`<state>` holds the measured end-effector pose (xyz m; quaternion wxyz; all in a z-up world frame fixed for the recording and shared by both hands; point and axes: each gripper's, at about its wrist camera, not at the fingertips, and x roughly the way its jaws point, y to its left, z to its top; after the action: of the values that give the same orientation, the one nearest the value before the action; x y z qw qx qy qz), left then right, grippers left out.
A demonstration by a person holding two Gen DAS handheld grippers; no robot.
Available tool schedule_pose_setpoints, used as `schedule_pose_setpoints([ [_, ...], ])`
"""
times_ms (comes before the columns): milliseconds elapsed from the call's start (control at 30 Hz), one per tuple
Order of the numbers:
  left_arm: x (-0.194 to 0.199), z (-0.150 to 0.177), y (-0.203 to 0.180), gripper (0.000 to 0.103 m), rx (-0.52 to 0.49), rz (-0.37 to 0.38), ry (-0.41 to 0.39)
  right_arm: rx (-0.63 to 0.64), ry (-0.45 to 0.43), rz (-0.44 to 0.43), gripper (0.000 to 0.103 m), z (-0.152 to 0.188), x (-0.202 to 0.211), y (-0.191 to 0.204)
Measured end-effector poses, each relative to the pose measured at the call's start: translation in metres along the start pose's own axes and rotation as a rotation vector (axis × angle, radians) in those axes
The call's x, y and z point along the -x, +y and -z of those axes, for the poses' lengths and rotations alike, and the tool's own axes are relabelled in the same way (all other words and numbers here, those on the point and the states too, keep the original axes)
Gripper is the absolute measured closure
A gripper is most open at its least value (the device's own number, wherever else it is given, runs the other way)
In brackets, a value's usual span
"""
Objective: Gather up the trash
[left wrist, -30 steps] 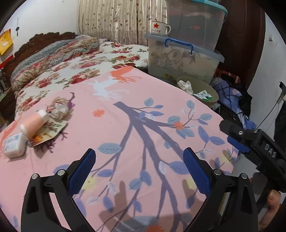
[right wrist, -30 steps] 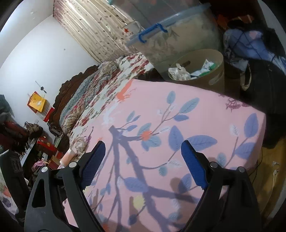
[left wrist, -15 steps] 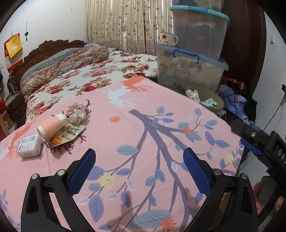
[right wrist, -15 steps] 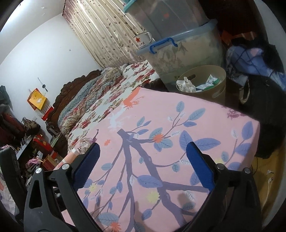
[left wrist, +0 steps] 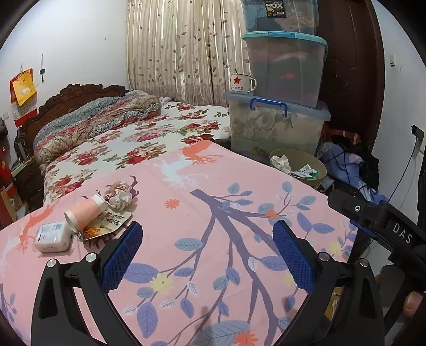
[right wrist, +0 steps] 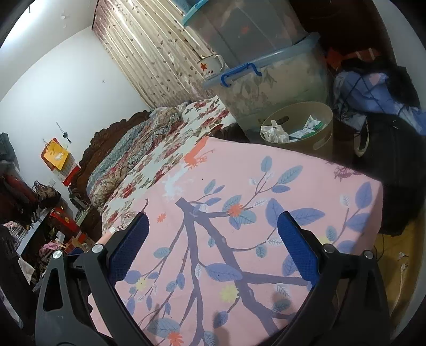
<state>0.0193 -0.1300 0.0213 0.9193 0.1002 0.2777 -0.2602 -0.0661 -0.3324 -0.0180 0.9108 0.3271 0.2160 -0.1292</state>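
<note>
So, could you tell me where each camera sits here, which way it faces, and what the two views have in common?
Left wrist: on the left gripper, angled down over the pink sheet toward the trash pile; its open fingers, the right gripper and a fingertip show.
Right wrist: on the right gripper, angled down across the pink sheet toward the bin; only its open fingers show.
Shared: sheet, bin, star mug, storage boxes.

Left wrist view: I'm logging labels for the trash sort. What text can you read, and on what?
"ROX": dark label inside the top storage box.
"DAS": right gripper body.
Enamel mug: red star, characters below unreadable.
Snack wrapper, tissue pack: print too small.
</note>
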Motion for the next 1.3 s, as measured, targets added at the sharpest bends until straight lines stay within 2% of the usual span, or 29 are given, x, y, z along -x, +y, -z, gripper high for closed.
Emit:
schedule_pose_setpoints([
  [700,0.009,0.002,0.011,0.009,0.035,-0.006,-0.054,0.003,0.018,-0.014,0.007,0.007,-0.004,0.006],
  [1300,0.006,0.006,0.019,0.009,0.045,-0.015,-0.038,0.015,0.049,-0.025,0.007,0.013,-0.014,0.015],
])
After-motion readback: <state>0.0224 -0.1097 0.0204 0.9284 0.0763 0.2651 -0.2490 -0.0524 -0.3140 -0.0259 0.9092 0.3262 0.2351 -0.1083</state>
